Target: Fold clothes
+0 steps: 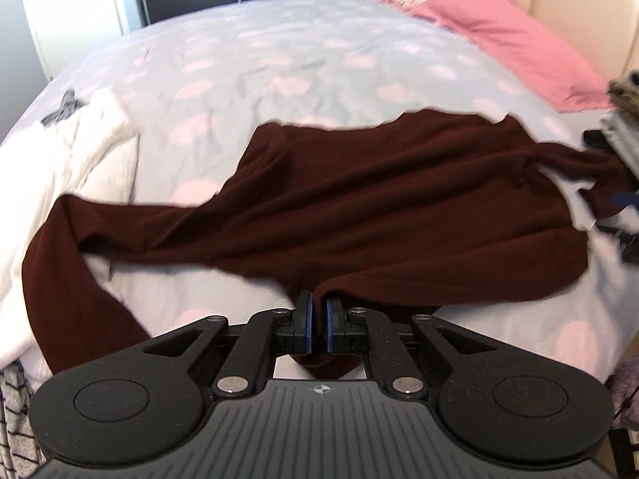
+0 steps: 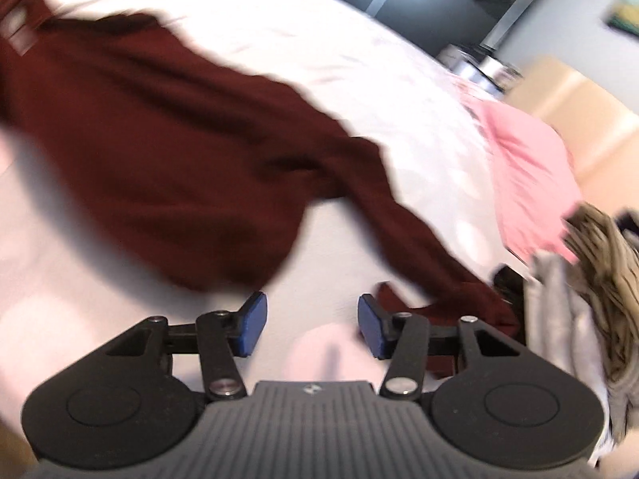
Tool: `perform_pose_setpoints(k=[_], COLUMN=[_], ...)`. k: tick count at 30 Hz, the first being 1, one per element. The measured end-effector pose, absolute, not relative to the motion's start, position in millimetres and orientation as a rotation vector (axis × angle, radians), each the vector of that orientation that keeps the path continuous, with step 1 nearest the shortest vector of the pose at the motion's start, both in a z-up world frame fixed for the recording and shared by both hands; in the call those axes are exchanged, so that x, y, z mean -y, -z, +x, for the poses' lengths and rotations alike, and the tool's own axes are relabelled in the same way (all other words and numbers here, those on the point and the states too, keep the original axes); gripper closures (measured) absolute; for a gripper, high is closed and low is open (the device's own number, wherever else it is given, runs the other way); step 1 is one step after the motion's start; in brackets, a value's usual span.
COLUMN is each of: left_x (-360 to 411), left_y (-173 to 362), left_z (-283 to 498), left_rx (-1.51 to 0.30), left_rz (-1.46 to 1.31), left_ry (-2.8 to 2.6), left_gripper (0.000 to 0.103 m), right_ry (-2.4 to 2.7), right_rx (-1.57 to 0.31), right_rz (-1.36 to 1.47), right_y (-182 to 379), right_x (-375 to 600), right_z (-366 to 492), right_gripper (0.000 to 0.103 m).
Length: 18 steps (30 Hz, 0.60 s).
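Maroon sweater (image 1: 359, 199) spread sideways across bed (image 1: 279, 60), hem clamped in left tongs (image 1: 318, 311); right tongs (image 2: 311, 319) apart, empty.

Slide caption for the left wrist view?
Left gripper pinches the maroon sweater's near edge on the bed.

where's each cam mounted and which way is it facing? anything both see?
Left wrist: on the left tool, angled down across the bed; its own fingers shut on the maroon sweater's near edge.
Right wrist: on the right tool, angled down at the sweater's sleeve end; its own fingers open, nothing between them.
Shared: maroon sweater, bed, pink pillow.
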<state>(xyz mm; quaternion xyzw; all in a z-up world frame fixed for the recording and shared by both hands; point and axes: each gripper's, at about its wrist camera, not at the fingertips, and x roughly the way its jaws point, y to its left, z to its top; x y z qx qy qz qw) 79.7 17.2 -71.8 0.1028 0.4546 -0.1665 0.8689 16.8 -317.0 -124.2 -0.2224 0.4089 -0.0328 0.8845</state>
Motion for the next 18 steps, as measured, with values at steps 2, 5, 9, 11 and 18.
perform_pose_setpoints(k=[2,5,9,11,18], left_x=[-18,-17,-18,-19,-16], left_y=[79,87,91,91,93], left_z=[80,79,79,79,84], left_rx=[-0.971,-0.983,-0.993,-0.994,-0.996], left_rz=[0.236,0.260,0.263,0.263,0.264], left_ry=[0.344,0.339,0.335,0.335,0.338], left_gripper=[0.099,0.099,0.099,0.099,0.099], right_ry=[0.091,0.014,-0.129,-0.207,-0.333], right_rx=[-0.847,-0.832,-0.811,-0.843,-0.930], right_rz=[-0.408,-0.360,-0.451,-0.436,-0.427], right_y=[118,115,119,122,139], right_x=[328,331,311,304,286], right_z=[23,19,0,-8,-10], right_gripper=[0.050,0.050,0.057,0.065,0.065])
